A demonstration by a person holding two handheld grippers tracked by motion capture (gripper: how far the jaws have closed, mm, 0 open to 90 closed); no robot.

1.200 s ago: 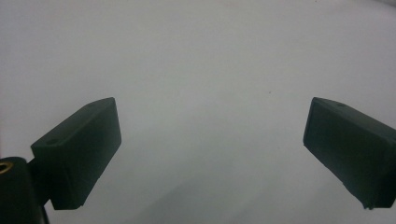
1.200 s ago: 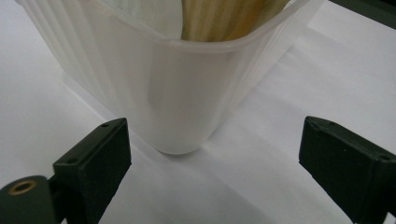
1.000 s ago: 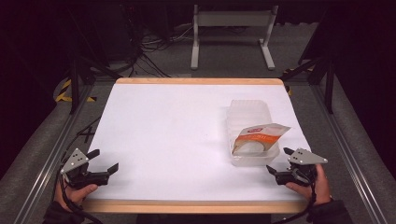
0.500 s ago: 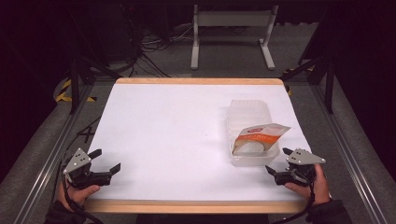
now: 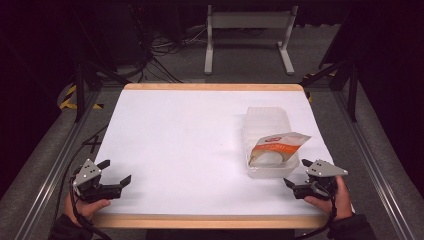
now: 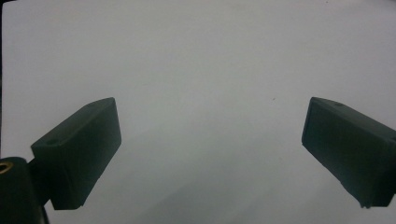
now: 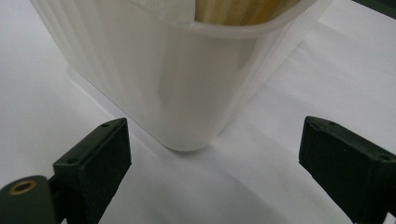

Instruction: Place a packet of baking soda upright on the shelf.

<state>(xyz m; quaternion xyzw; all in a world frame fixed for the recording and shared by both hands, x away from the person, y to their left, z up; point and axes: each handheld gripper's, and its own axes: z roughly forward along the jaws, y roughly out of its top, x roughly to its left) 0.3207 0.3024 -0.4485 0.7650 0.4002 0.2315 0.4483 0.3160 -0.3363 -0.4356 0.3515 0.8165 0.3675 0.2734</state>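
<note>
Your left gripper sits fingers apart on the bare white counter, your right gripper, fingers spread too, faces the tub.

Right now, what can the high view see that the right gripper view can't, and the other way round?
High view alone: the whole white table, both hands with their tongs, left tongs and right tongs, and the orange-and-white packet lying in the clear tub.

Right gripper view alone: a close look at the tub's rounded near corner, straight ahead between its open black jaws.

Both: the tub, the white tabletop, and the right tongs open and apart from the tub.
</note>
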